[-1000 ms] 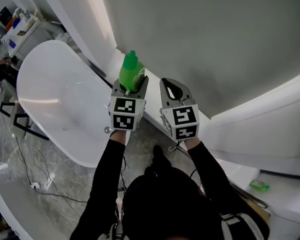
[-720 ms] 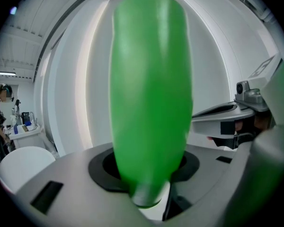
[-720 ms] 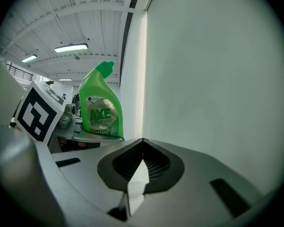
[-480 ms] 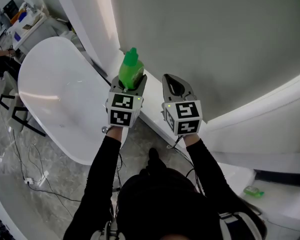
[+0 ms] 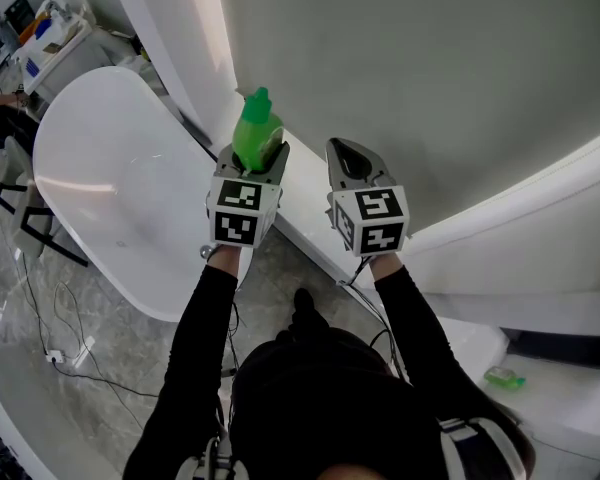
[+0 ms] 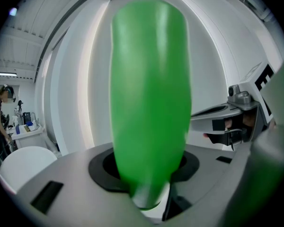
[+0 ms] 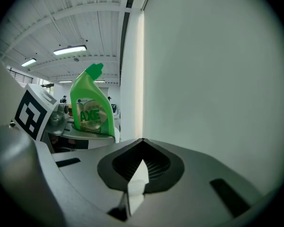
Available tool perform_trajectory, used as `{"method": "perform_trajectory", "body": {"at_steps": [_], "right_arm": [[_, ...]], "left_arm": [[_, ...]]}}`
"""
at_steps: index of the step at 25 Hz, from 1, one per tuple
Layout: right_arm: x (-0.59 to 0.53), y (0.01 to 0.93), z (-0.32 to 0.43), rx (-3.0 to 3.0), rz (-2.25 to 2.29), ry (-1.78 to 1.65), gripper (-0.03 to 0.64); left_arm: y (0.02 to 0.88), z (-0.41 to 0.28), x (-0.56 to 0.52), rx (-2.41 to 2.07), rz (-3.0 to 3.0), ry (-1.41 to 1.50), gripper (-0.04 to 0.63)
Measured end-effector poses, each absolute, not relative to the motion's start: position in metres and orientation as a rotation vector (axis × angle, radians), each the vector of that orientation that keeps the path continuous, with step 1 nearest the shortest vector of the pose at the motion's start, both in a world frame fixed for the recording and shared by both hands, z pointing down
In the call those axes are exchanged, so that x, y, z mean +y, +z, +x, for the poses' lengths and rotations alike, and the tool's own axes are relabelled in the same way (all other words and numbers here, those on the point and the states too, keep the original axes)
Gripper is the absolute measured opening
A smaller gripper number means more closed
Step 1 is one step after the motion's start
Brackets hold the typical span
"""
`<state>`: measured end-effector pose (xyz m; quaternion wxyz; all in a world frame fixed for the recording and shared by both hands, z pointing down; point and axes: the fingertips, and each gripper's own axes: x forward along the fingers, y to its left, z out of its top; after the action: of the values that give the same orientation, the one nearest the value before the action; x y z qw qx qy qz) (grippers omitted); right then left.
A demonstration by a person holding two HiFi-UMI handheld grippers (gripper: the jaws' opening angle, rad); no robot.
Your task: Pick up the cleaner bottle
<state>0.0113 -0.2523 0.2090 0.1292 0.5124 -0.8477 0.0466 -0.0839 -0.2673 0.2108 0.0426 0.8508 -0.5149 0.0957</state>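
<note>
The green cleaner bottle [image 5: 256, 133] is off the ground, upright, with my left gripper [image 5: 252, 158] shut on its lower body. It fills the middle of the left gripper view as a green column [image 6: 149, 103] standing between the jaws. The right gripper view shows the labelled bottle [image 7: 91, 107] to the left, next to the left gripper's marker cube [image 7: 32, 112]. My right gripper [image 5: 353, 160] is level with the left one and a short way to its right. Its jaws meet in a point [image 7: 142, 143] with nothing between them.
A grey wall [image 5: 430, 68] rises straight ahead, with a white ledge [image 5: 310, 230] along its foot. A white oval table [image 5: 100, 188] lies to the left, with cables [image 5: 60, 338] on the floor below it. A small green object [image 5: 500, 377] lies at the lower right.
Both grippers keep their places and the bottle stays in the left one. Only the head view has shifted slightly.
</note>
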Motion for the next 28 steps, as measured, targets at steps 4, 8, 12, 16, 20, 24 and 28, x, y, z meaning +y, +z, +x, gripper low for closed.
{"method": "perform_trajectory", "body": {"at_steps": [4, 8, 12, 16, 20, 24, 28], "right_arm": [[-0.253, 0.212, 0.009, -2.456, 1.452, 0.138, 0.002], [-0.253, 0.215, 0.006, -2.453, 1.422, 0.136, 0.002], [-0.257, 0.218, 0.003, -2.457, 1.415, 0.138, 0.002], [-0.258, 0.22, 0.001, -2.463, 1.394, 0.152, 0.002], [-0.256, 0.222, 0.001, -2.464, 1.378, 0.159, 0.002], [-0.254, 0.224, 0.006, -2.462, 1.389, 0.166, 0.002], [-0.26, 0.216, 0.007, -2.46, 1.393, 0.17, 0.002]], "left_arm": [[0.209, -0.083, -0.267, -1.578, 2.598, 0.284, 0.196], [0.207, -0.082, -0.265, -1.581, 2.593, 0.275, 0.195], [0.207, -0.083, -0.267, -1.586, 2.593, 0.277, 0.195], [0.209, -0.083, -0.268, -1.579, 2.591, 0.28, 0.195], [0.211, -0.084, -0.266, -1.581, 2.587, 0.287, 0.194], [0.212, -0.084, -0.262, -1.584, 2.588, 0.291, 0.193], [0.205, -0.086, -0.267, -1.586, 2.588, 0.292, 0.193]]}}
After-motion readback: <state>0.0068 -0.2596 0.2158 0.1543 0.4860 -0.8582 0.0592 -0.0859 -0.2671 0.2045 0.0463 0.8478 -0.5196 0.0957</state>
